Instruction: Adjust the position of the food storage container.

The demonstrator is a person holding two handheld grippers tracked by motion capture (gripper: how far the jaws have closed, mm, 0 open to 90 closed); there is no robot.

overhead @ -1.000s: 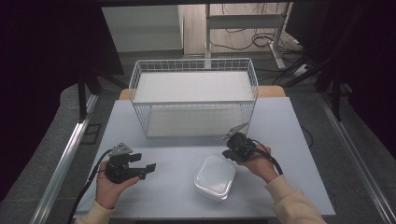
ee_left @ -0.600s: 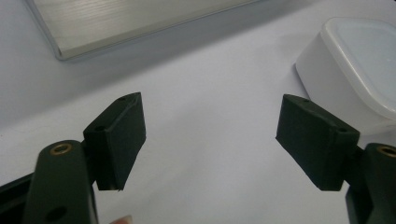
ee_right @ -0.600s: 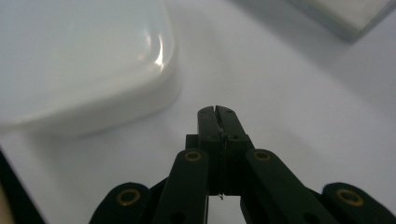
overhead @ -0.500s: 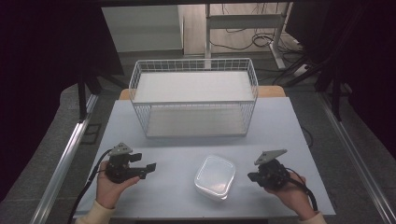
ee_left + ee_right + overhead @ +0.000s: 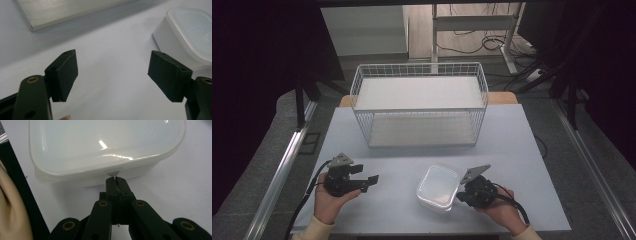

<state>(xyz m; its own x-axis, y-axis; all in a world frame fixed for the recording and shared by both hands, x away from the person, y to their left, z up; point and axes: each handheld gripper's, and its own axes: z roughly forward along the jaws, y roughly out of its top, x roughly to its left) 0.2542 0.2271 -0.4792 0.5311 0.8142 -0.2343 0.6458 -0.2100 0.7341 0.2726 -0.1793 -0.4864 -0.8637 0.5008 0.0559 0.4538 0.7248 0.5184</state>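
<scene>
The right gripper (image 5: 115, 180), jaws pressed together, is nudging the tub's (image 5: 100, 147) six o'clock lip; it should probably push gently, left gripper (image 5: 120, 72) spread

No readable text, label, brand, number or sign anywhere. Checked the translucent container (image 5: 438, 187), the wire basket (image 5: 419, 102), the table (image 5: 512, 145) and both grippers: all bare of lettering.
</scene>
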